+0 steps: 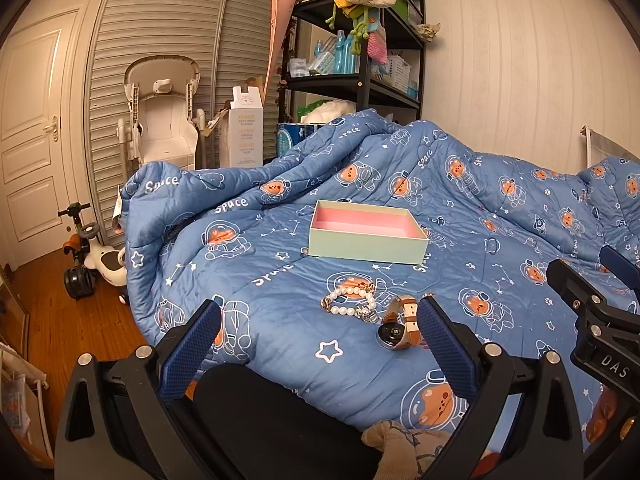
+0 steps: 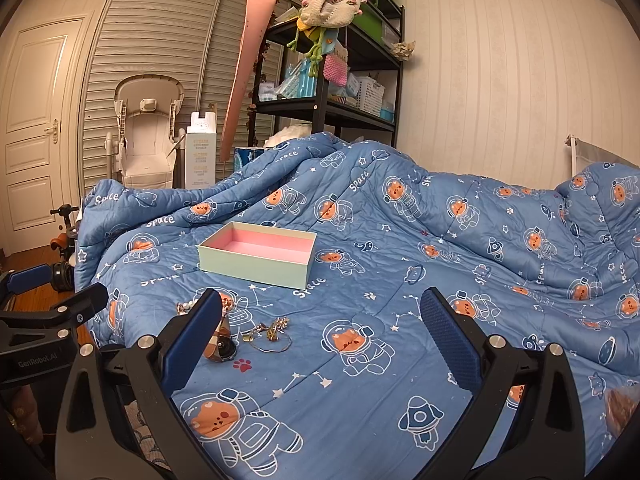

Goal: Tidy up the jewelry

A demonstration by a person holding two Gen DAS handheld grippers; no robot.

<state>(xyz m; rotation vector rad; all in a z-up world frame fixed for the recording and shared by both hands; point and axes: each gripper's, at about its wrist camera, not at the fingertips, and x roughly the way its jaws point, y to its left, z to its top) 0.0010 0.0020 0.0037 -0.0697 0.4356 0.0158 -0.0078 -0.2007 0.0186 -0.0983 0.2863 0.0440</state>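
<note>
Both tongs, left (image 1: 318, 342) and right (image 2: 320, 338), wide open, empty; white pearl bracelet (image 1: 352, 301) and brown-strapped round watch (image 1: 396, 326) just beyond left tips.

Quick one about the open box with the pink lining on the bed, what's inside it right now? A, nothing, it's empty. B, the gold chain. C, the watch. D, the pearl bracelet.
A: the box shows only bare pink lining in both views, while the pearl bracelet, the watch and the gold chain all lie on the blue blanket in front of it.
</note>
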